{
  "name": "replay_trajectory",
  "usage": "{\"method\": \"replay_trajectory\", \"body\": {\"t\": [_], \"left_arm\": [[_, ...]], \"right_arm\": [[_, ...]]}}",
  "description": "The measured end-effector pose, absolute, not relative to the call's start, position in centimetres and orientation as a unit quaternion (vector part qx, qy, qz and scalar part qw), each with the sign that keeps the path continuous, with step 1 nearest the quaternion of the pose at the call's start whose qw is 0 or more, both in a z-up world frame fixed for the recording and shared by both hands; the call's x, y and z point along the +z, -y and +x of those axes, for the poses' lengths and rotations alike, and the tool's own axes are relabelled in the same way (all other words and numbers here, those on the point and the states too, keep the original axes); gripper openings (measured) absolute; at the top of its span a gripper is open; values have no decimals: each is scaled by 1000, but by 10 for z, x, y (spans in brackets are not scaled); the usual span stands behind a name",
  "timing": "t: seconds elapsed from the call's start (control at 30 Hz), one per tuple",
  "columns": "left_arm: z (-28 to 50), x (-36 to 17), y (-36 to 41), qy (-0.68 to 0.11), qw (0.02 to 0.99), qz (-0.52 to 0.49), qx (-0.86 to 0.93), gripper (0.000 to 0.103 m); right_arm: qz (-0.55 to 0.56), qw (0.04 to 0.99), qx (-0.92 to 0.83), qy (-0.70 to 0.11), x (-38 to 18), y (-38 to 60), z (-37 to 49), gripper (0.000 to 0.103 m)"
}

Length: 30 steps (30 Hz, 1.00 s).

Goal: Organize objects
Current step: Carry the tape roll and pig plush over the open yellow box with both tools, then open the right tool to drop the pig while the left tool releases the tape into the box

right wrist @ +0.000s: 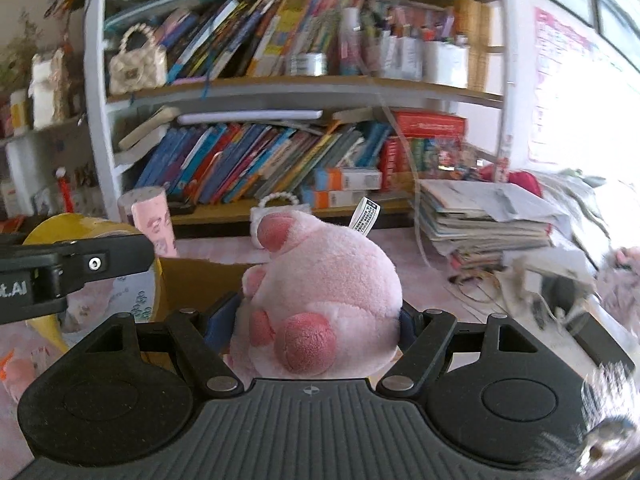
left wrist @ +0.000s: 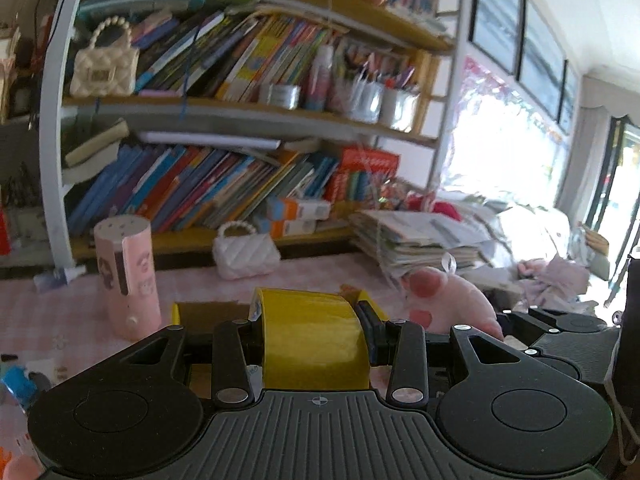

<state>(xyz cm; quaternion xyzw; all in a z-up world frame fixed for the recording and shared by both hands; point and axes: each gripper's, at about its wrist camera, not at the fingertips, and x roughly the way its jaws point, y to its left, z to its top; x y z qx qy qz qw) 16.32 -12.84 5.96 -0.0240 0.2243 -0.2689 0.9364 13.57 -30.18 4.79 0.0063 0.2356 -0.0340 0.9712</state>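
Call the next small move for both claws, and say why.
Probably carry both loads on toward the cardboard box and lower them in. The left claw is shut on the yellow tape roll, the right claw on the pink plush toy, and the open box sits just ahead between them.

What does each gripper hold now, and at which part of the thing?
The left gripper holds a yellow tape roll across its width. The right gripper holds a pink plush toy by the sides of its body.
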Motion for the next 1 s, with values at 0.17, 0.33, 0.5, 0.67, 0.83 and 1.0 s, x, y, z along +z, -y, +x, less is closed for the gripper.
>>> {"method": "replay_trajectory", "body": {"t": [0.17, 0.33, 0.5, 0.67, 0.83, 1.0], "left_arm": [[179, 44, 138, -253, 936, -22, -245, 38], [193, 28, 144, -283, 932, -24, -227, 38], [201, 13, 150, -313, 925, -23, -215, 39], [206, 0, 153, -341, 917, -21, -204, 39], [208, -9, 155, -360, 912, -13, -198, 39], [208, -19, 157, -379, 905, -9, -194, 39]], "right_arm": [[-35, 965, 7, -260, 32, 300, 163, 74], [-74, 955, 46, -285, 17, 296, 183, 74], [-99, 940, 81, -316, 4, 294, 198, 75], [-129, 920, 118, -352, -8, 289, 205, 75], [-110, 903, 134, -394, -20, 292, 211, 75], [-112, 899, 137, -401, -22, 293, 213, 77]]}}
